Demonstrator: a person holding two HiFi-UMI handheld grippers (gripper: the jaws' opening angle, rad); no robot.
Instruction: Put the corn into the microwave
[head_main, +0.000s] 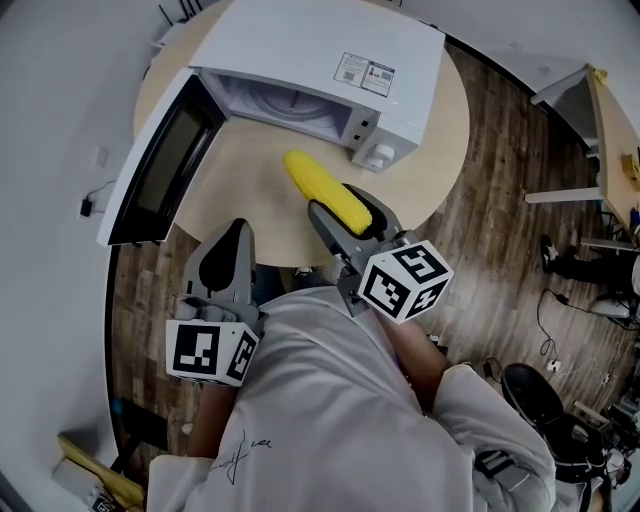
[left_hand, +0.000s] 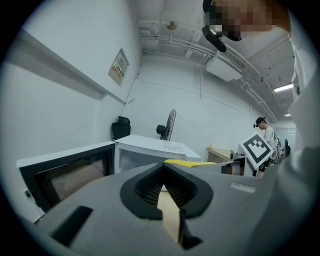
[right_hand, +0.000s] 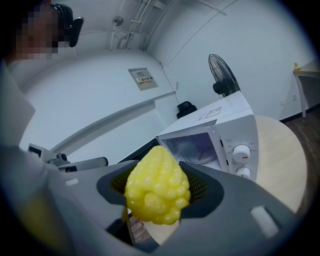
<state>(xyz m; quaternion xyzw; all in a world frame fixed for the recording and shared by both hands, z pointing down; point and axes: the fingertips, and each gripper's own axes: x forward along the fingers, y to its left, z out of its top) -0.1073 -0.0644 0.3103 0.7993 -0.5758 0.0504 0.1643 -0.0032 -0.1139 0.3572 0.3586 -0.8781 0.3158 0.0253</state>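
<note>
Right gripper (head_main: 350, 218): jaws spread wide and clamped on the corn (head_main: 326, 188). The grey fingers grip the thick end from both sides, and the dark ribbed pads (right_hand: 199, 186) press into the kernels. In the right gripper view the cob's butt end faces me, a knobbly, glossy yellow lump that fills the gap between the jaws.

From the head view the corn sticks out of the jaws toward 11 o'clock. It hangs over the worktop (head_main: 250, 190), just short of the microwave (head_main: 320, 50). The cob is long and tapered, its kernels in neat rows.

Left gripper (head_main: 237, 228): jaws together, nothing in them. In its own view the tips meet in a point, with only a slit of pale worktop showing lower down between the ribbed pads. It sits over the worktop's edge at about 7 o'clock, well apart from the corn.

The microwave is a smooth white box at the worktop's 12 o'clock. Its door (head_main: 160, 160), with a dark window, is swung fully open toward 9 o'clock. Two round white knobs (right_hand: 241, 152) sit one above the other on the panel. The worktop is round, pale and matte. The floor (head_main: 500, 200) is dark wood-grain planks.
</note>
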